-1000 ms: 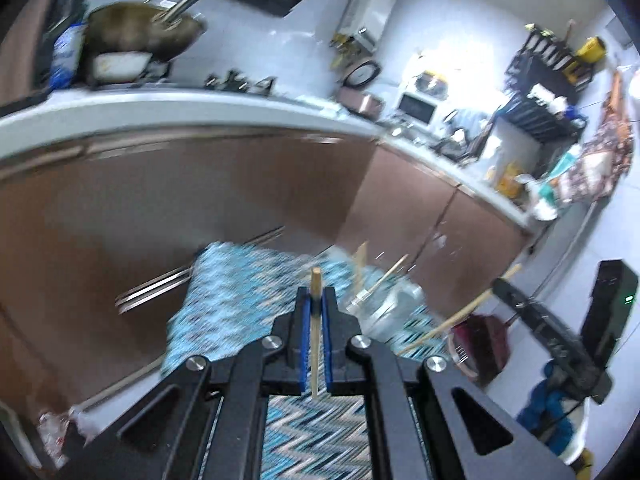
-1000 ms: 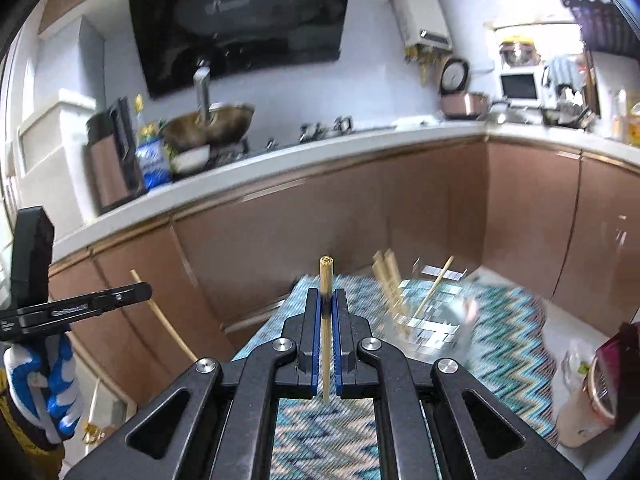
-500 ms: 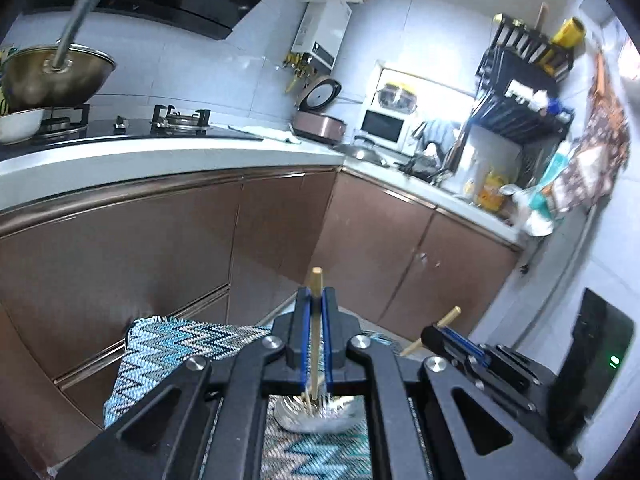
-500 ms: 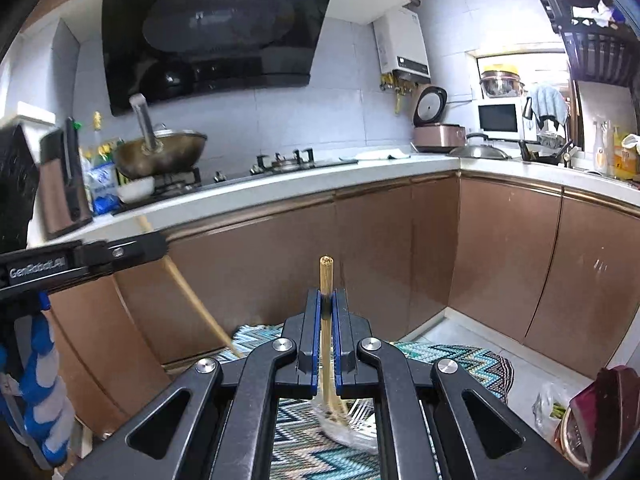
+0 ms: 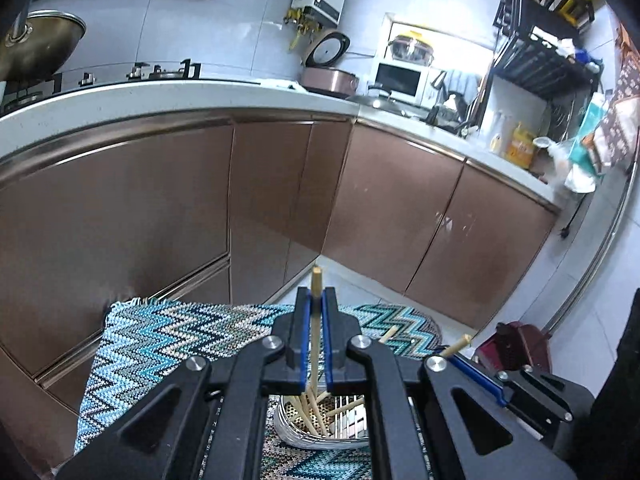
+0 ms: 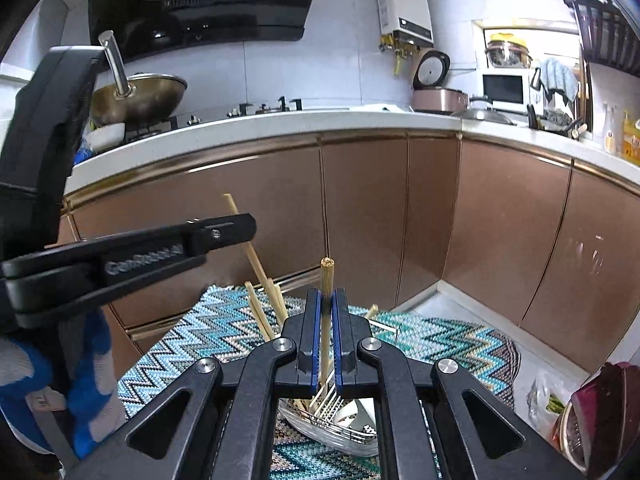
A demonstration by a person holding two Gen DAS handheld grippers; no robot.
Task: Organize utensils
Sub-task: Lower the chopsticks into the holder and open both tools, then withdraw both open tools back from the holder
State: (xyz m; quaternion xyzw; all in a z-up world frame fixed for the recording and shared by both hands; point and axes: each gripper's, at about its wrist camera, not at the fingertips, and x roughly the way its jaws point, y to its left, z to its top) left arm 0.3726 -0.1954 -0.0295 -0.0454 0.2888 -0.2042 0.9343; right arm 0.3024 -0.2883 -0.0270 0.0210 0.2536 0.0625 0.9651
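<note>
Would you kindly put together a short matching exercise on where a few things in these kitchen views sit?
Things:
1. wok
2. utensil basket
3. microwave
4. chopstick

Places:
A. on the zigzag mat
B. clamped in the right gripper
C. on the stove, under the hood
D. on the far counter, beside the rice cooker

Pairs: 1-C, 2-A, 3-D, 4-B

Upright chopsticks [image 6: 264,300] crowding the metal holder [image 6: 332,436] – left tool [image 6: 224,236] just beside.
</note>
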